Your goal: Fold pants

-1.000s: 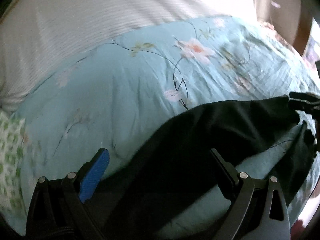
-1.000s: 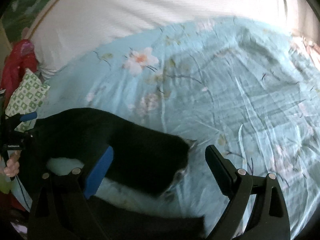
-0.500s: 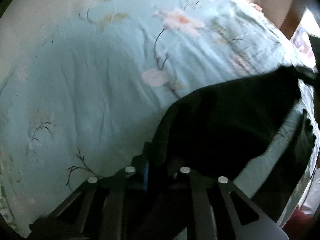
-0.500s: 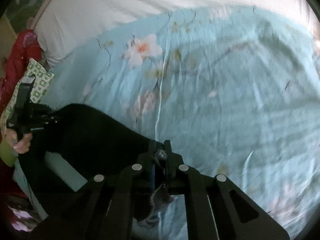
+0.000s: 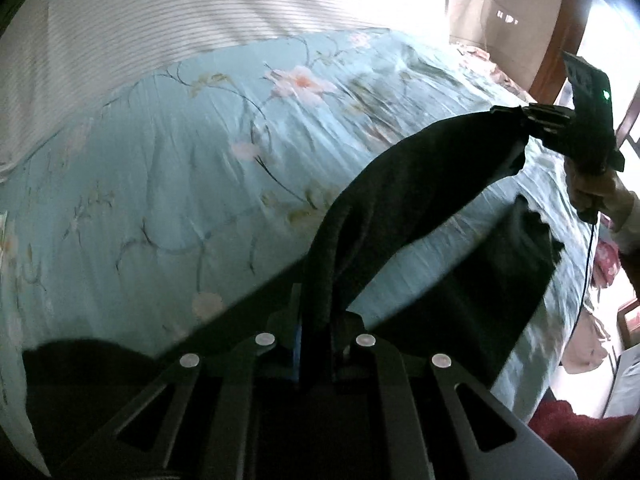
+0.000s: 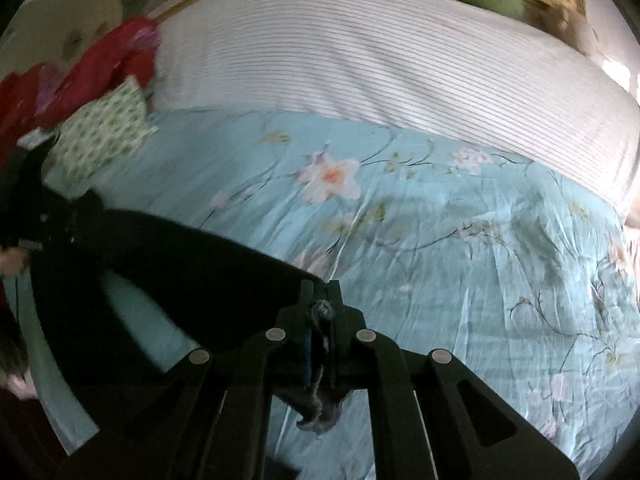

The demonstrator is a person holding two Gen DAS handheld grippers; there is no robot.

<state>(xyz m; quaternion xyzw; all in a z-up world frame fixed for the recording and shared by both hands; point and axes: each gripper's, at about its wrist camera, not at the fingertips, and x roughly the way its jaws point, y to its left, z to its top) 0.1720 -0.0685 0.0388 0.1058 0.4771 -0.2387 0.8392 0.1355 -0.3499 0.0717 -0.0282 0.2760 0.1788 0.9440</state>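
The black pants (image 5: 420, 200) hang stretched between my two grippers above a light blue flowered bedspread (image 5: 180, 160). My left gripper (image 5: 316, 320) is shut on one end of the raised edge. In the left wrist view my right gripper (image 5: 516, 114) pinches the other end at the far right. In the right wrist view my right gripper (image 6: 320, 300) is shut on the pants (image 6: 180, 264), with a frayed bit of cloth hanging below its jaws. The lower part of the pants droops onto the bed.
A white striped cover (image 6: 360, 60) lies across the far part of the bed. A green patterned pillow (image 6: 100, 136) and red cloth (image 6: 100, 60) sit at the far left corner. A wooden bed frame (image 5: 560, 40) and wall stand at the right.
Both grippers have closed on the pants' edge and lifted it off the bed. The cloth now hangs taut between them, higher than half a second ago.
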